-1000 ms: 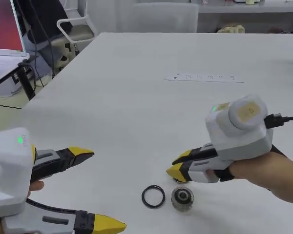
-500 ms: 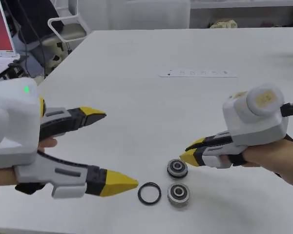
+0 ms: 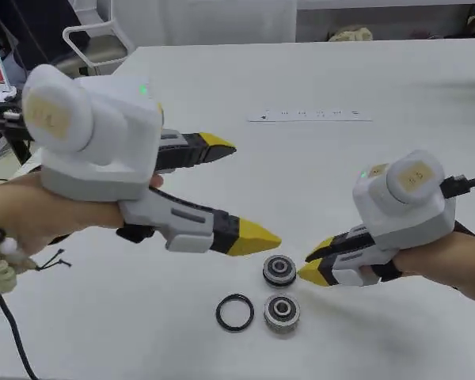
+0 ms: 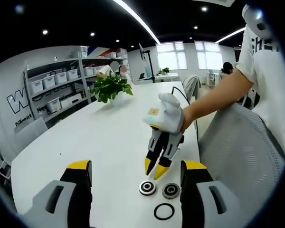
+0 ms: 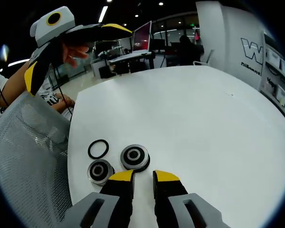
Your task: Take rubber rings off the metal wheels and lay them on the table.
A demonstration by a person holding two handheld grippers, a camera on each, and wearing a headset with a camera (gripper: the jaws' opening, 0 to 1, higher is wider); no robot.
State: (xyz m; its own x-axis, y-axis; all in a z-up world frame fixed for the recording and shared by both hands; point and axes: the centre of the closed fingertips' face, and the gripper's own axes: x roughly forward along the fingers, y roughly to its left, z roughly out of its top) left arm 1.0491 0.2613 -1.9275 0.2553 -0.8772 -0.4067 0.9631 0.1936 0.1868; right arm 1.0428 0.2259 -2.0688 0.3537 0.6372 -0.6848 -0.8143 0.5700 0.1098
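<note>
Two small metal wheels lie near the table's front edge. The farther wheel (image 3: 279,270) (image 4: 147,187) (image 5: 135,157) has a dark rim. The nearer wheel (image 3: 282,311) (image 4: 171,190) (image 5: 100,171) looks bare and silvery. A loose black rubber ring (image 3: 234,312) (image 4: 164,211) (image 5: 98,148) lies flat beside the nearer wheel. My right gripper (image 3: 309,269) (image 5: 143,176) (image 4: 154,169) is shut on nothing, its tips just right of the dark-rimmed wheel. My left gripper (image 3: 245,191) (image 4: 137,168) hovers wide open, up and left of the wheels.
The white table (image 3: 324,182) stretches far beyond the wheels, with a thin white strip (image 3: 309,116) lying on it farther back. A chair (image 3: 95,39) stands past the far left corner. A potted plant (image 4: 109,88) stands at one end.
My left gripper has risen and moved right, toward the wheels. The right gripper has drawn back a little to the right, uncovering the dark-rimmed wheel. The wheels and ring lie as before.
</note>
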